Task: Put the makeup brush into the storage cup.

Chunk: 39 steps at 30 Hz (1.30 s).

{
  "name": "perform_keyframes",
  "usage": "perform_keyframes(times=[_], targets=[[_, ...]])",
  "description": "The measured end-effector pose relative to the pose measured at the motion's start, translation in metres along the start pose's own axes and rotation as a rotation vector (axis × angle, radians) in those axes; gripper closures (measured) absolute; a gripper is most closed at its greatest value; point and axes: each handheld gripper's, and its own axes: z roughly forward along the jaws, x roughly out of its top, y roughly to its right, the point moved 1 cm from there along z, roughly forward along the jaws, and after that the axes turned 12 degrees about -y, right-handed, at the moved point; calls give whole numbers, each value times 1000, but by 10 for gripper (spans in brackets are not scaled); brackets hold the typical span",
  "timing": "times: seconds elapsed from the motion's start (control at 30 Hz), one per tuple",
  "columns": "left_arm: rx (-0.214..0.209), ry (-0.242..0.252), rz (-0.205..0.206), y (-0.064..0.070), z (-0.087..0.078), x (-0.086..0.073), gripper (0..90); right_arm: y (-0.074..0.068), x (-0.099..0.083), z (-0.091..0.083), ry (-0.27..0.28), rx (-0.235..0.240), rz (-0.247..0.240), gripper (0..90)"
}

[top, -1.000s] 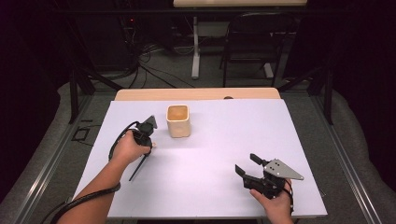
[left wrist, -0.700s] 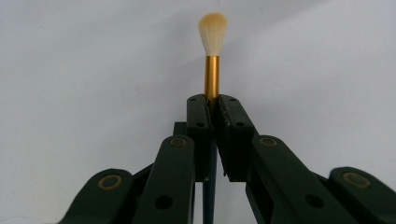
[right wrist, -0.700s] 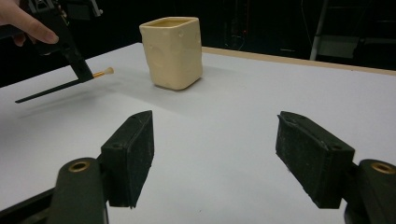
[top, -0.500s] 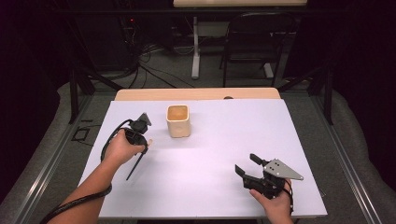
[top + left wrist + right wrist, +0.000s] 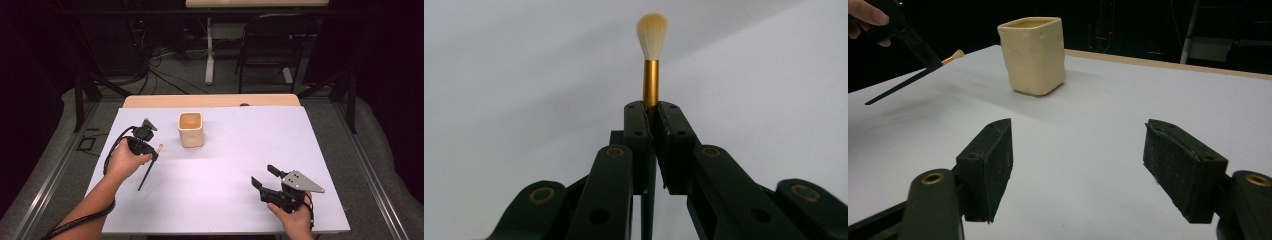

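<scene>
My left gripper point(image 5: 151, 151) is at the table's left, shut on a thin brush point(image 5: 145, 177) with a black handle. In the left gripper view the jaws point(image 5: 651, 114) are closed just below the gold ferrule, and the brush's point(image 5: 652, 60) pale bristles point away over the white surface. A cream square cup point(image 5: 191, 129) stands upright right of that gripper, apart from the brush tip. My right gripper point(image 5: 263, 176) rests low at the front right, open and holding nothing. In its own view the right gripper point(image 5: 1078, 165) faces the cup point(image 5: 1033, 54), with the brush point(image 5: 903, 85) at upper left.
A white sheet covers the table point(image 5: 240, 150), with a bare wooden strip point(image 5: 210, 100) along its far edge. Beyond the table are a dark chair point(image 5: 272, 45), a desk leg point(image 5: 210, 55) and floor cables point(image 5: 165, 70).
My left hand has shifted slightly left with the brush still held. The right gripper and the cup have not moved.
</scene>
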Motion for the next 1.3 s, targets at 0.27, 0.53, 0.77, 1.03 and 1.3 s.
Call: perform_keyframes(times=[0.27, 0.53, 0.77, 1.03, 1.3], targets=[[-25, 73, 12, 2, -13, -4, 836, -1, 0, 1, 3, 5, 3, 277], [-37, 171, 17, 7, -21, -10, 835, -1, 0, 2, 12, 3, 3, 276], [-65, 253, 27, 9, -25, -15, 836, -1, 0, 2, -3, 5, 1, 277], [-92, 361, 31, 11, -27, -24, 835, -1, 0, 2, 6, 5, 3, 276], [-108, 442, 45, 14, -29, -33, 835, -1, 0, 2, -3, 2, 1, 276]])
